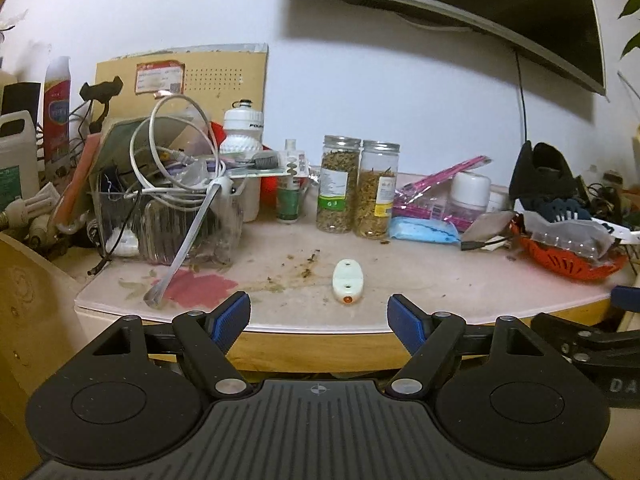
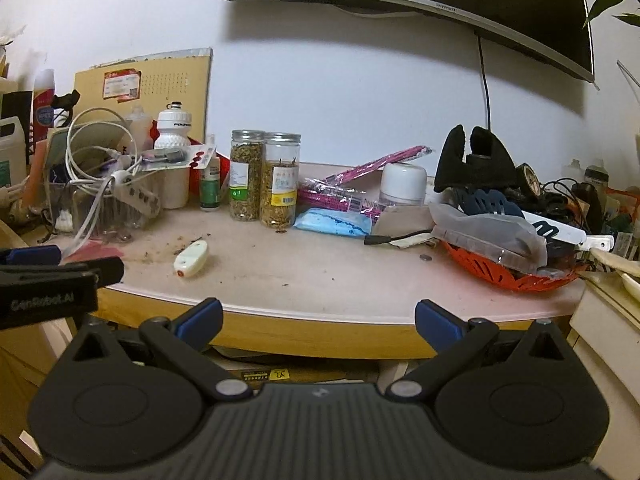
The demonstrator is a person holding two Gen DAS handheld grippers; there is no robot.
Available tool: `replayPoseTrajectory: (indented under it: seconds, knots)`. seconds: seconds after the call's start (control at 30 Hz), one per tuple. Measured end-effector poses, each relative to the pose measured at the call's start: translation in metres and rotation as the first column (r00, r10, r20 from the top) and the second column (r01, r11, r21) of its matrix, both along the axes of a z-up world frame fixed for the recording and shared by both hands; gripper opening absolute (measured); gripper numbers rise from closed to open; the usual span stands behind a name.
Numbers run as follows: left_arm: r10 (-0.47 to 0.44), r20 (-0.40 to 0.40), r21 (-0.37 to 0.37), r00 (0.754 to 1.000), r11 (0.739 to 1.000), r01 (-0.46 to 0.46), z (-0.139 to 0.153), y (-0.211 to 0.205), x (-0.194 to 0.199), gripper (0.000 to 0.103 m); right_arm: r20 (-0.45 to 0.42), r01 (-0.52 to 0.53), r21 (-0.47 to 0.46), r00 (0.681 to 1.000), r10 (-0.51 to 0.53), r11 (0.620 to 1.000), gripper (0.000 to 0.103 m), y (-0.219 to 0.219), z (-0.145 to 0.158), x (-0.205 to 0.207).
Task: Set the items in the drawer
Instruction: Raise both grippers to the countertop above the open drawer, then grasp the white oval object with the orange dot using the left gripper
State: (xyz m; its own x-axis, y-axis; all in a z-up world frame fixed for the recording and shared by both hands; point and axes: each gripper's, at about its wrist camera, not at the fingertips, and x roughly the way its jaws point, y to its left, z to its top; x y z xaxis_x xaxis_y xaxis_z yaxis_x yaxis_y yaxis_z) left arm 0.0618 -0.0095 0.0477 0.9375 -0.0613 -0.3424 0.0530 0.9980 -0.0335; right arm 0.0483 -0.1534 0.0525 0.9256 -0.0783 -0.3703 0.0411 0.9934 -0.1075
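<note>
Blue-padded fingers of the left tool [image 1: 319, 316] stand wide apart and hold nothing, just before the front edge of the counter [image 1: 440, 280]. Straight ahead of this tool, between its two fingers and a little beyond them, lies a small white oval device [image 1: 347, 282] with an orange button at its near end — it rests flat on the counter, touching nothing else. Ahead and to the left of the tool, a metal spoon [image 1: 182, 250] leans out of a clear plastic box [image 1: 168, 224] full of white cables. Further ahead stand two jars of dried herbs [image 1: 358, 188] side by side, touching each other, and just right of them lies a blue packet [image 1: 424, 230].

The right tool [image 2: 319, 320] is also fully open and empty, held before the counter edge. The white oval device is ahead of it and well to its left. To its right, an orange basket [image 2: 508, 274] sits near the counter's end, piled with a plastic bag and dark things. No drawer shows clearly in either view — only the wooden front below the counter.
</note>
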Motion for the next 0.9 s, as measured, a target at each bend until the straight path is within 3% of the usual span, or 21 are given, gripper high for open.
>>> replayPoseTrajectory:
  seconds: [0.2,0.37,0.53,0.9]
  knots:
    - [-0.001,0.010,0.079,1.000,0.997,0.001,-0.011,-0.004,0.014,0.075,-0.025,0.003,0.014,1.000,-0.002,1.000,0.103,-0.001,-0.002,0.003]
    - [-0.039,-0.013,0.063,0.999,0.997,0.039,-0.018,-0.004,0.029,0.076,-0.046,0.007,0.022,0.999,-0.006,1.000,0.103,-0.002,-0.004,0.006]
    - [-0.040,-0.006,0.057,0.999,0.998,0.040,-0.026,-0.002,0.045,0.084,-0.059,0.005,0.036,0.998,-0.003,0.999,0.103,-0.003,-0.005,0.007]
    - [-0.076,-0.011,0.061,0.997,0.995,0.077,-0.039,-0.009,0.083,0.084,-0.090,-0.007,0.059,0.996,0.013,0.998,0.103,-0.002,-0.008,0.011]
